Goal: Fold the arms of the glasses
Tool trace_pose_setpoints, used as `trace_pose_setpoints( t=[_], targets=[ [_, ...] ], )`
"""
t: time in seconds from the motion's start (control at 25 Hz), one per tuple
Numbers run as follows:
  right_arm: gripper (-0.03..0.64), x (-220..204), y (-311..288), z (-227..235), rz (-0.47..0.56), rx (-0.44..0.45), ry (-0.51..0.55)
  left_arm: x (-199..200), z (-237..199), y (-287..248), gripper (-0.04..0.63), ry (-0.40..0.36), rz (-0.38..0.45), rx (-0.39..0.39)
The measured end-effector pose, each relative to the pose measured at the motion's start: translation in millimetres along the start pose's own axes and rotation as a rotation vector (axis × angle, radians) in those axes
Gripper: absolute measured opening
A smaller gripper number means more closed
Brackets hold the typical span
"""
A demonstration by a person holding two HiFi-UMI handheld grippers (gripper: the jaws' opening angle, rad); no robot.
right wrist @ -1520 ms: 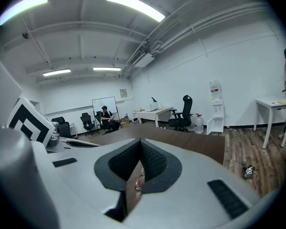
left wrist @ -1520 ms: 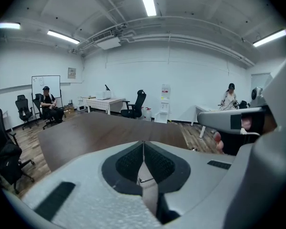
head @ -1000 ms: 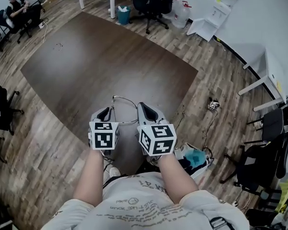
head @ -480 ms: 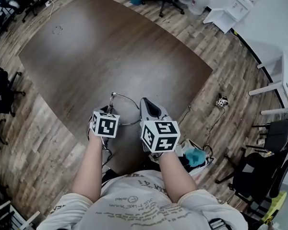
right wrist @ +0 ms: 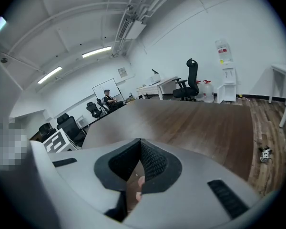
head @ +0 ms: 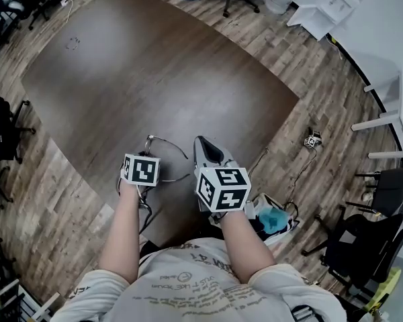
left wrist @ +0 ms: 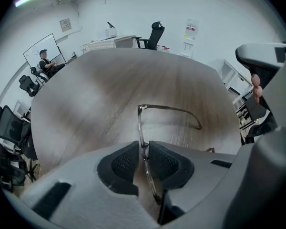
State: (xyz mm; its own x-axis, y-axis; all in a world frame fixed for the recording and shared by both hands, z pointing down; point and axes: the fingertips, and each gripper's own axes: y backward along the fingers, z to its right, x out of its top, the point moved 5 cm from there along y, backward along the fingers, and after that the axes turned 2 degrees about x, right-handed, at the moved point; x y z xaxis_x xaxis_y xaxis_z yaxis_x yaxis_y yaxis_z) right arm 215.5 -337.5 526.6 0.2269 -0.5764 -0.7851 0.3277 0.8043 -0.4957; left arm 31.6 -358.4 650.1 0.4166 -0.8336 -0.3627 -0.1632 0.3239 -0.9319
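My left gripper (left wrist: 144,152) has dropped toward the table (head: 154,66) and tipped steeply down. Its jaws are clamped on the front frame of the glasses (left wrist: 141,128), one arm swung open over the dark wood. My right gripper (right wrist: 140,149), jaws pressed together on nothing, has sunk lower just beside it.

I can read no words or numbers. The print on the shirt (head: 188,290), at the table's (head: 154,72) near edge, is upside down and blurred. The cubes (head: 221,188) over the table show only black-and-white square patterns. The wall plaque (left wrist: 65,24) beyond the table is illegible.
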Motion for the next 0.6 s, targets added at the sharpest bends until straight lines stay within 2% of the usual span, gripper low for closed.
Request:
trace_pose_setpoints(
  t=[0.12,0.28,0.4,0.6],
  targets=[
    [0.011,1,-2,2,-0.012,0.019,0.004,5,-3,1,0.064,-0.004,0.013,0.023],
    [0.011,2,-5,-5,-0.050,0.099,0.046,4,0,7,0.057,0.038,0.031,-0.013],
    [0.011,2,-8,-13,-0.073,0.158,0.093,8,1,15,0.054,0.022,0.078,-0.023],
    [0.011,2,-5,-29,-0.074,0.198,0.148,13,1,38,0.052,-0.002,0.172,-0.027]
  ],
)
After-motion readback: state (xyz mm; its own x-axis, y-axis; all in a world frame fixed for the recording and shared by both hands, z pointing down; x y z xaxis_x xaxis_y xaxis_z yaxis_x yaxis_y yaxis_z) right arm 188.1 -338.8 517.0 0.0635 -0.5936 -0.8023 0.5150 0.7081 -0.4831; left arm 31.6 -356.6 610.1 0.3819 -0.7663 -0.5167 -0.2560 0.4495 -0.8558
